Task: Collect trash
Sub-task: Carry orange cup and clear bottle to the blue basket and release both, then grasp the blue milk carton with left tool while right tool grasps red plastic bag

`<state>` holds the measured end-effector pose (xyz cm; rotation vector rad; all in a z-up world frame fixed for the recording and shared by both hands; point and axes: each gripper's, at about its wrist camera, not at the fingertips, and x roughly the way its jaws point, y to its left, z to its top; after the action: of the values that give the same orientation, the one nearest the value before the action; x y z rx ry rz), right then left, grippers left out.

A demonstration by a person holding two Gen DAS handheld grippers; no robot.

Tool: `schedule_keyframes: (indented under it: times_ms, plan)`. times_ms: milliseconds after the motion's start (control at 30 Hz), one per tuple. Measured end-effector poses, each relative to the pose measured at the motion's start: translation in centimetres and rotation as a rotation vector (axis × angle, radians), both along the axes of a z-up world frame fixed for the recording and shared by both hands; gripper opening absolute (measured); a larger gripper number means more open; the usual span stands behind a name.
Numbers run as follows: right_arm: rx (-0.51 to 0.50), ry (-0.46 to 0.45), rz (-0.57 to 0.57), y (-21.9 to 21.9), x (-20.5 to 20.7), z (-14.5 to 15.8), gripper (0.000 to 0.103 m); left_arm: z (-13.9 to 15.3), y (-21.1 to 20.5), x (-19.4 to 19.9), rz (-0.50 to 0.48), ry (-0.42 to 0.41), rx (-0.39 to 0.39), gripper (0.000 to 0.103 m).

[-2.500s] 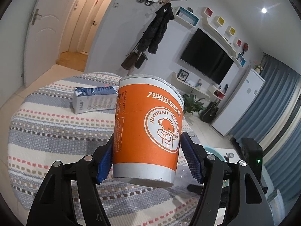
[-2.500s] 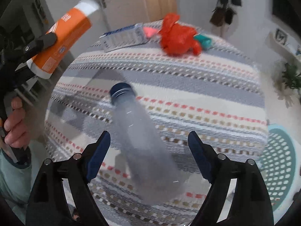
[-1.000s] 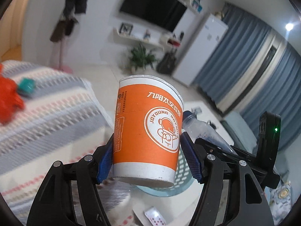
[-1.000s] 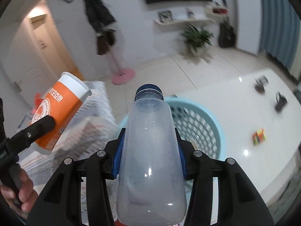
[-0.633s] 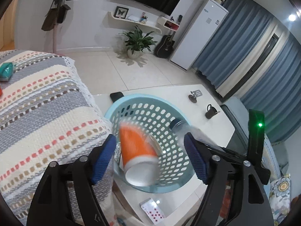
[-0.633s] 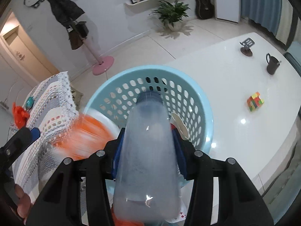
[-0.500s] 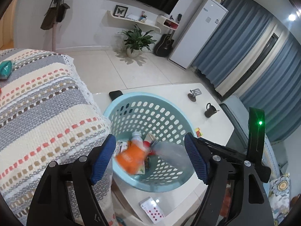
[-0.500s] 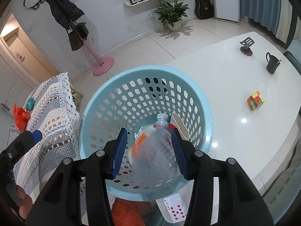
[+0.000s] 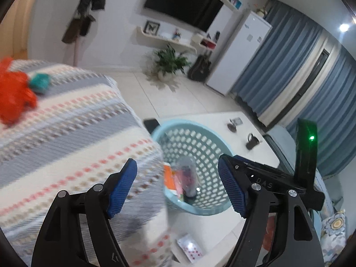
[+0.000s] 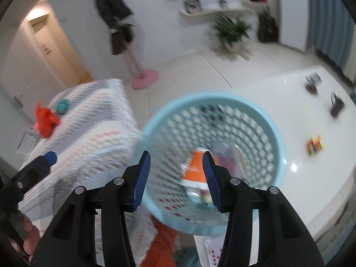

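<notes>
Two grippers gape over basket (image 10: 276, 133) — red bag (image 9: 13, 93), cube (image 10: 314, 145) aside.

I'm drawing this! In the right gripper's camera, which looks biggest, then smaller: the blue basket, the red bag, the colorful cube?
1. Blue basket, though it's nearest.
2. Red bag.
3. Colorful cube.

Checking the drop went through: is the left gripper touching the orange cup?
Apart. The left wrist view shows the left gripper open and empty, while the orange cup lies down inside the blue basket.
</notes>
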<state>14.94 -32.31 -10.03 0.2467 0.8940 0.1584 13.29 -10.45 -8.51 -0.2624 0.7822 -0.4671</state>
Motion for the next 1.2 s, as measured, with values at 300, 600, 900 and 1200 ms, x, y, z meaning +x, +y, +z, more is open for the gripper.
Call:
schedule_keyframes:
  times_ms: [300, 600, 900, 1200]
  plan:
    - [-0.009, -0.198, 0.265, 13.4, 0.1, 6.2, 0.045, 4.7, 12.0, -3.9, 0.216, -0.167, 0.052, 0.073]
    - [0.009, -0.23, 0.384, 26.1, 4.8, 7.1, 0.06, 6.2, 27.3, -4.8, 0.509, -0.172, 0.108, 0.089]
    - [-0.118, -0.229, 0.372, 33.5, 9.1, 3.5, 0.068, 3.9, 36.7, -2.6, 0.612, -0.093, 0.104, 0.093]
    - [-0.05, -0.161, 0.413, 33.4, 10.1, 1.0, 0.062, 1.1, 36.6, 0.3, 0.514, -0.031, 0.009, 0.076]
